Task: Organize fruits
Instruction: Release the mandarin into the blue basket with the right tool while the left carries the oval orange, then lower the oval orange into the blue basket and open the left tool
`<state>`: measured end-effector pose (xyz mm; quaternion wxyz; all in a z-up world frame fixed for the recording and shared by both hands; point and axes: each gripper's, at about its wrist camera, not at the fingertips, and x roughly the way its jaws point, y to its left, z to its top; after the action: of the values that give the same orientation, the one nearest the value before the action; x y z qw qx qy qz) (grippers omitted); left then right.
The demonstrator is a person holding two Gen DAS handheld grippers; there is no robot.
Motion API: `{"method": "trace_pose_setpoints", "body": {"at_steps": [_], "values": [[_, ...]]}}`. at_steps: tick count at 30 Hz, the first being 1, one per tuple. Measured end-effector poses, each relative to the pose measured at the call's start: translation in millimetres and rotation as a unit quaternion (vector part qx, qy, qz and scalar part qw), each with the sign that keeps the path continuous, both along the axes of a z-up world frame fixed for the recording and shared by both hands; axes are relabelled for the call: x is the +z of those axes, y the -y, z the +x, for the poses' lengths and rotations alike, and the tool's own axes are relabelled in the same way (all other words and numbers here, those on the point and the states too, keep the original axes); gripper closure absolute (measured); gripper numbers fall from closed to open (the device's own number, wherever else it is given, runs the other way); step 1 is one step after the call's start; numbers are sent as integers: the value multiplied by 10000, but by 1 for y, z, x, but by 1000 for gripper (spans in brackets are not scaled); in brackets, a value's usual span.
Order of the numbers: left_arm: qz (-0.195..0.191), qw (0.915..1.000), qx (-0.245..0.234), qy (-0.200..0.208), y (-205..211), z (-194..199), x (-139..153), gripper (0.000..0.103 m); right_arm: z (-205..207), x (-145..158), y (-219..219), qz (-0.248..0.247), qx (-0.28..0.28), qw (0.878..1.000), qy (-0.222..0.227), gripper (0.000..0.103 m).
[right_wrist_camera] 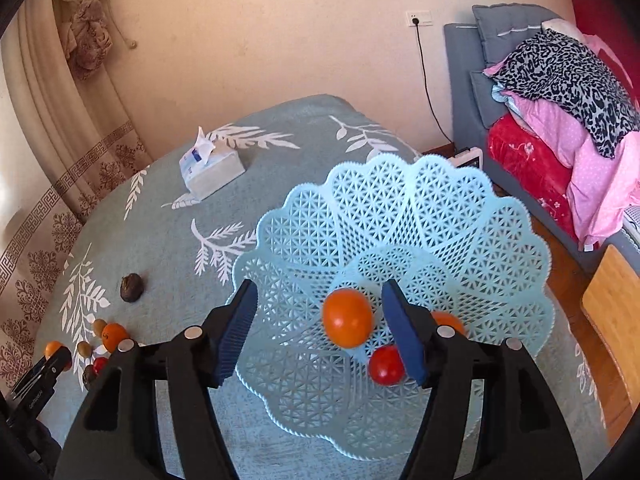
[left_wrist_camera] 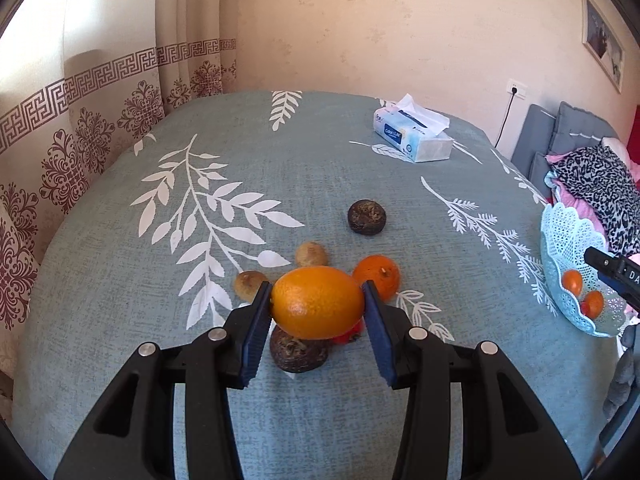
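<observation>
The wall [left_wrist_camera: 400, 32] is pale cream with a faint pattern, and a white socket [right_wrist_camera: 419, 18] on it holds a black cable. On the left hang beige curtains [left_wrist_camera: 80, 112] with a brown ornament border, bright from daylight. On the right stands a grey sofa [right_wrist_camera: 468, 80] with folded blankets [right_wrist_camera: 560, 120], above a wooden floor [right_wrist_camera: 568, 264]. A framed picture [left_wrist_camera: 602, 40] hangs on the wall.

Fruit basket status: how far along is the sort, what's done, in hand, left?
Done: three fruits lie in the blue basket. The right gripper hangs open over it. In hand: the left gripper is shut on the large orange. Left on the table: a smaller orange, two dark fruits, two tan ones, something red.
</observation>
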<state>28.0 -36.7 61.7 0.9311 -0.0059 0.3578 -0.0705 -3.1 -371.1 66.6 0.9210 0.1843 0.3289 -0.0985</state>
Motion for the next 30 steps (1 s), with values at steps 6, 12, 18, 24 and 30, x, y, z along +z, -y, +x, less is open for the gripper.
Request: {"method": "trace_pose_setpoints", "body": {"at_steps": [6,12,18,24,30], "values": [[44,9993,-345,98,35,-4,10,58,-12,19,23,140,-300,9989,339,28],[86,9961,-860,186,85,-7,20,57,-24,33,45,277,-580,9964,554,22],[55,9900,-1397,201,138,-8,26,57,-34,42,57,174,-782,9943,701,16],[56,9816,-1908,42,190,-7,21,57,-38,42,67,88,-913,9930,744,15],[106,9728,-2313,-25,231,-10,16,57,-44,43,81,223,-1053,9908,825,14]]}}
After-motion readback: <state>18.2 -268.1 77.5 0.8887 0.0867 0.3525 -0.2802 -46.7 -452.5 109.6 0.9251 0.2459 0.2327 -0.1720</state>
